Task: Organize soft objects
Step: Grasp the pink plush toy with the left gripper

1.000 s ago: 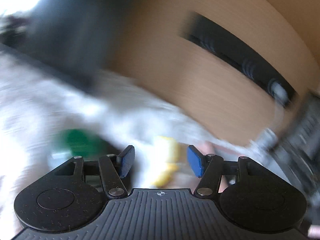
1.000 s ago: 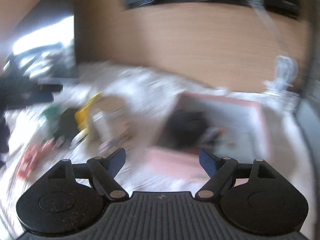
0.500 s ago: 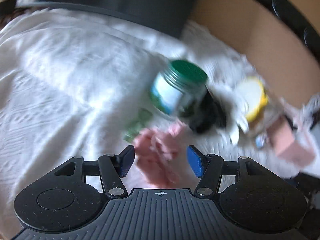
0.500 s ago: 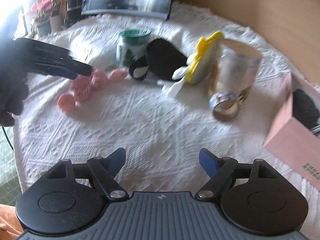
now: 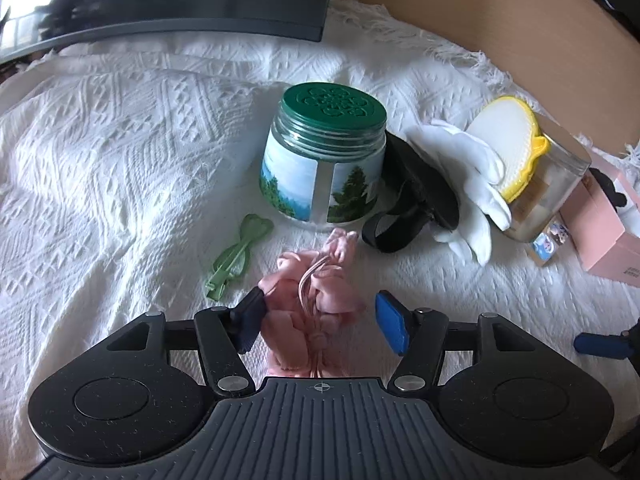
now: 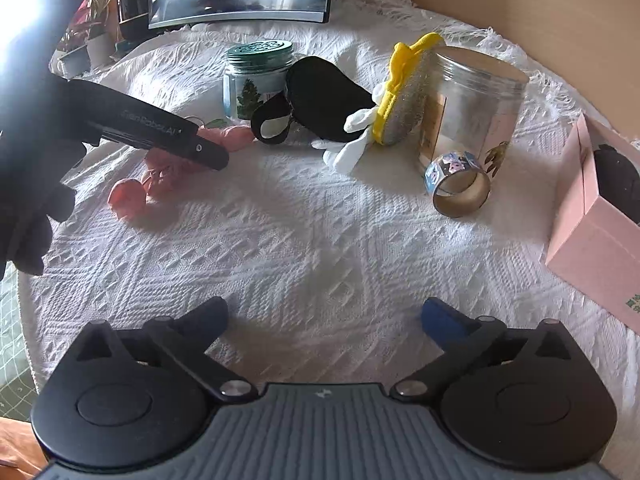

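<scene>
straddling the pink scrunchie point(image 5: 310, 304) at six o'clock of the jar point(image 5: 324, 156) with my left gripper point(image 5: 320, 322) spread and opening, my empty right gripper point(image 6: 324, 320) widening too, i'd next pinch and carry it to the pink box point(image 6: 592, 224).

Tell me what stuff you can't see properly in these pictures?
- The dark thing inside the pink box: cut off by the right wrist view's edge, so I cannot tell what it is.
- The pink soft toy: partly hidden behind the left hand-held gripper in the right wrist view.
- The plants: washed out by window glare.
- The silver tin: its label is too small to read.
</scene>
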`<state>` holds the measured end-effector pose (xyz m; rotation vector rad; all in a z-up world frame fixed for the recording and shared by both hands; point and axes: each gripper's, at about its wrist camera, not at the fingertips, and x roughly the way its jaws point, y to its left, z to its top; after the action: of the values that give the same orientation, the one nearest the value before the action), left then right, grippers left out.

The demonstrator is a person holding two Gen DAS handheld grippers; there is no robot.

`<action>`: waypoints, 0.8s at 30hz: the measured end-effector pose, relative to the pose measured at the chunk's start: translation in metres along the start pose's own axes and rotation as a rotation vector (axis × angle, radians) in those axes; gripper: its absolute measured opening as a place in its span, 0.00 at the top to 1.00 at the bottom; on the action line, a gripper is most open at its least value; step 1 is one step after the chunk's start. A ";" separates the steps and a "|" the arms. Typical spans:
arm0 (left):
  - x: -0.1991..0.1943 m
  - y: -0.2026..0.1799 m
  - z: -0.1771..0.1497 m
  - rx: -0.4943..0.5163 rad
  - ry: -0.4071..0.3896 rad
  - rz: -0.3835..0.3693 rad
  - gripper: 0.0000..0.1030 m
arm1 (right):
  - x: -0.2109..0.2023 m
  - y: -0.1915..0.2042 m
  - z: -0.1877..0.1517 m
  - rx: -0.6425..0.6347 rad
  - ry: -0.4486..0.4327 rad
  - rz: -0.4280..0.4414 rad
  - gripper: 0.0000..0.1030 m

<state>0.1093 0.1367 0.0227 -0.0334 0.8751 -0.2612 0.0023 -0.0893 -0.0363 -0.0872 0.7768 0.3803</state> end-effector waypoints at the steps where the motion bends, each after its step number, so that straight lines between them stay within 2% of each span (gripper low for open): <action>1: 0.000 -0.001 0.000 -0.003 0.000 0.007 0.37 | 0.000 0.000 0.000 0.002 0.001 -0.002 0.00; 6: 0.000 -0.007 0.001 0.029 0.022 0.027 0.40 | -0.002 0.003 0.000 0.021 0.016 -0.019 0.00; 7: -0.001 -0.006 0.001 0.034 0.022 0.035 0.44 | -0.002 0.003 0.000 0.018 0.019 -0.019 0.00; 9: -0.003 -0.002 0.001 0.033 0.016 0.065 0.72 | -0.002 0.004 0.001 0.007 0.028 -0.014 0.00; 11: -0.007 0.011 0.001 -0.017 0.015 0.025 0.79 | -0.002 0.005 0.004 0.018 0.036 -0.018 0.02; 12: -0.010 0.019 0.000 -0.053 0.016 -0.006 0.80 | -0.002 0.005 0.006 0.027 0.034 -0.024 0.06; 14: -0.018 0.033 -0.003 -0.101 0.009 -0.050 0.81 | -0.003 0.009 0.014 0.040 0.022 -0.031 0.07; 18: -0.044 0.061 -0.006 -0.159 -0.048 -0.074 0.81 | -0.007 0.027 0.040 0.033 -0.058 -0.051 0.07; 24: -0.080 0.111 0.006 -0.179 -0.123 -0.036 0.81 | 0.017 0.067 0.091 0.070 -0.118 -0.024 0.13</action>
<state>0.0887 0.2623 0.0715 -0.2296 0.7735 -0.2119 0.0498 -0.0027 0.0204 -0.0083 0.6710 0.3317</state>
